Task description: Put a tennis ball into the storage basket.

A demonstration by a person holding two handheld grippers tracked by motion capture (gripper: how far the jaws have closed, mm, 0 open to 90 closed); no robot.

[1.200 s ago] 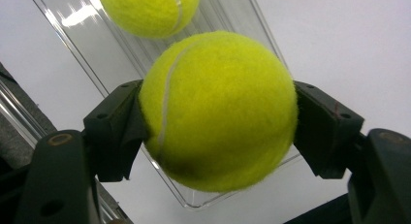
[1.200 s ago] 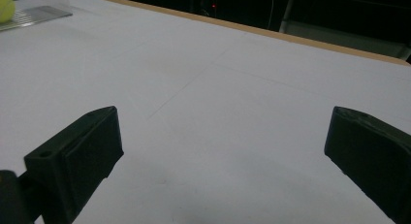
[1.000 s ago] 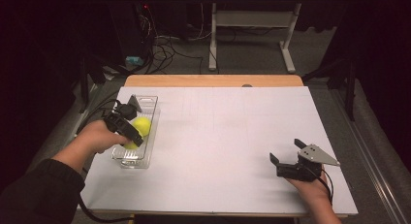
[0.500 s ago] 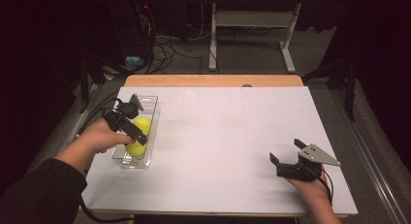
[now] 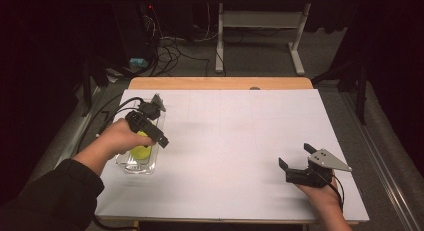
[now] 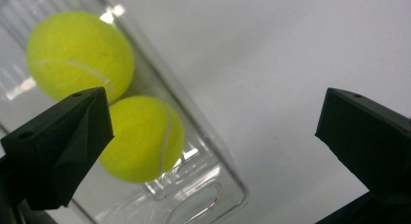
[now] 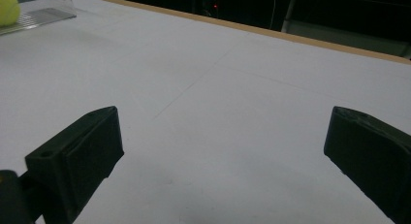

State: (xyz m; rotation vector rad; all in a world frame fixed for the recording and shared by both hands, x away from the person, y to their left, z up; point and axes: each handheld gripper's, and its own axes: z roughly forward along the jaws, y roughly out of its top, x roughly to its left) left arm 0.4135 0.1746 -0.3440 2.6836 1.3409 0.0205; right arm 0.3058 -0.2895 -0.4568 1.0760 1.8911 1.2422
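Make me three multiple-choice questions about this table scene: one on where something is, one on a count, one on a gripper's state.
1. Where is the clear tray?
A. at the table's left edge
B. at the table's right edge
C. on the floor

2. How many tennis balls lie in the tray?
A. one
B. two
C. four

3. How is the left gripper?
A. shut on a ball
B. open, holding nothing
C. shut on the tray's rim

Answers:
1 A: the high view shows the tray on the left side.
2 B: the left gripper view shows two yellow balls side by side.
3 B: its jaws stand wide apart with only table between them.
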